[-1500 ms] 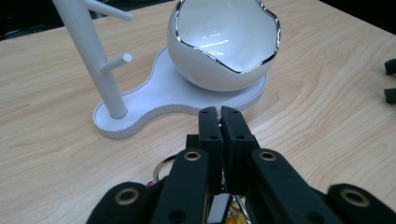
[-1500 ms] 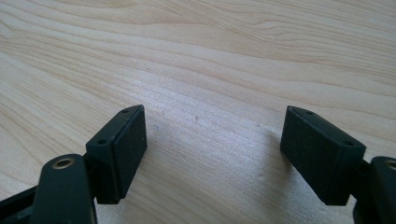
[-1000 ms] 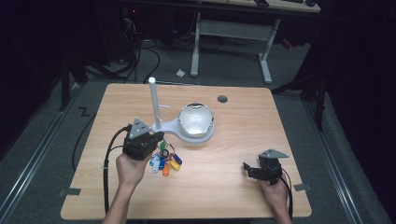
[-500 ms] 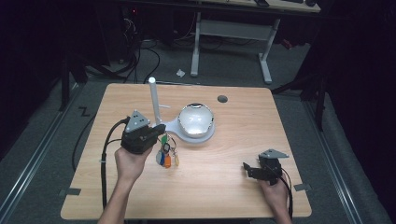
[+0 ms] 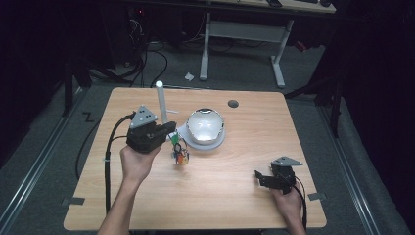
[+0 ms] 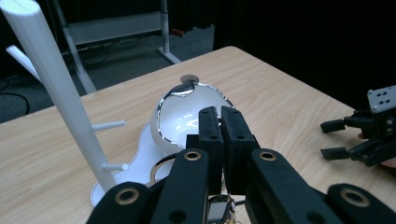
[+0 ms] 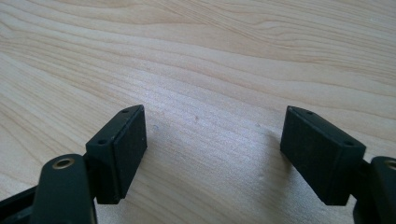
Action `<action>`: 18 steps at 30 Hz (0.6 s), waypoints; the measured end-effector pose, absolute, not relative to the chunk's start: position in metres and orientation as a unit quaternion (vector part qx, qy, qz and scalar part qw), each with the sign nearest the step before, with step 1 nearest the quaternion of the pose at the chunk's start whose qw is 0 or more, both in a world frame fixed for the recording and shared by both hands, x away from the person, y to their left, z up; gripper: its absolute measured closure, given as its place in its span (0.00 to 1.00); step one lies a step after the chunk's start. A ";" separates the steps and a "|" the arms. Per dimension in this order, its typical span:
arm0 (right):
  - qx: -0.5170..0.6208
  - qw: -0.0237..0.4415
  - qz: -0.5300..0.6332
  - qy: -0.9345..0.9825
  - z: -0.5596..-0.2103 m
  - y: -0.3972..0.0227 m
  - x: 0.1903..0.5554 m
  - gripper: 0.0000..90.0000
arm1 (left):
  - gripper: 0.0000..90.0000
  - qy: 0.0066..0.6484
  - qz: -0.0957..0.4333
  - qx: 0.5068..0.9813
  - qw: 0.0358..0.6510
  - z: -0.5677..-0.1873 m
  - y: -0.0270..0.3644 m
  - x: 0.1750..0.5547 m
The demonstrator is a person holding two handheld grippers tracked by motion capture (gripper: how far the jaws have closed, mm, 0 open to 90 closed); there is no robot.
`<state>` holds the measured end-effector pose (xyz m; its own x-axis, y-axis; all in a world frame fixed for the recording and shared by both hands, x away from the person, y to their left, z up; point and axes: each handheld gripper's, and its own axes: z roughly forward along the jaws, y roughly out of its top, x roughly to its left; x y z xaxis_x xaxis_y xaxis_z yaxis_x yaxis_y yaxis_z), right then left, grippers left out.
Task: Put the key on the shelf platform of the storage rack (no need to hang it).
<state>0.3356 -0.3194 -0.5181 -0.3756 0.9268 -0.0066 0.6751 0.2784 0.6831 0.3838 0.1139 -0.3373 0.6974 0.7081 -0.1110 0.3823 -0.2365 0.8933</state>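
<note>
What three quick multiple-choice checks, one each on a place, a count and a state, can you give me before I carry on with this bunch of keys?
1. Where does the bunch of keys hang?
A. in front of the white stand
B. beside the right gripper
C. at the table's far right corner

2. How many grippers are on the scene?
A. one
B. two
C. three

3. How do the right gripper's jaws stand?
A. pressed together
C. clamped on a key
B. wide apart over bare wood

Answers: 1 A, the keys dangle from the left gripper by the white stand. 2 B, one in each hand. 3 B, the right gripper shows only table between its jaws.
</note>
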 end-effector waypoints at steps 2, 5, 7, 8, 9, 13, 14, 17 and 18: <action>0.518 0.208 0.303 0.772 -0.518 -0.319 0.336 0.26 | 0.98 0.353 0.160 0.771 0.506 -0.333 0.113 0.386; 0.519 0.208 0.303 0.772 -0.518 -0.319 0.336 0.26 | 0.98 0.350 0.158 0.772 0.506 -0.327 0.111 0.388; 0.518 0.208 0.303 0.772 -0.518 -0.319 0.336 0.26 | 0.98 0.346 0.158 0.773 0.507 -0.322 0.109 0.391; 0.518 0.208 0.303 0.772 -0.518 -0.319 0.336 0.26 | 0.98 0.346 0.159 0.774 0.506 -0.320 0.108 0.392; 0.518 0.208 0.303 0.772 -0.518 -0.319 0.336 0.26 | 0.98 0.344 0.159 0.774 0.507 -0.317 0.107 0.394; 0.518 0.208 0.303 0.772 -0.518 -0.319 0.336 0.25 | 0.98 0.341 0.153 0.776 0.508 -0.309 0.103 0.401; 0.518 0.208 0.303 0.772 -0.518 -0.319 0.336 0.25 | 0.98 0.341 0.150 0.776 0.508 -0.307 0.102 0.403; 0.518 0.208 0.303 0.772 -0.518 -0.319 0.336 0.25 | 0.98 0.340 0.145 0.776 0.511 -0.304 0.098 0.409; 0.518 0.208 0.303 0.772 -0.518 -0.319 0.336 0.25 | 0.98 0.338 0.140 0.775 0.514 -0.302 0.096 0.412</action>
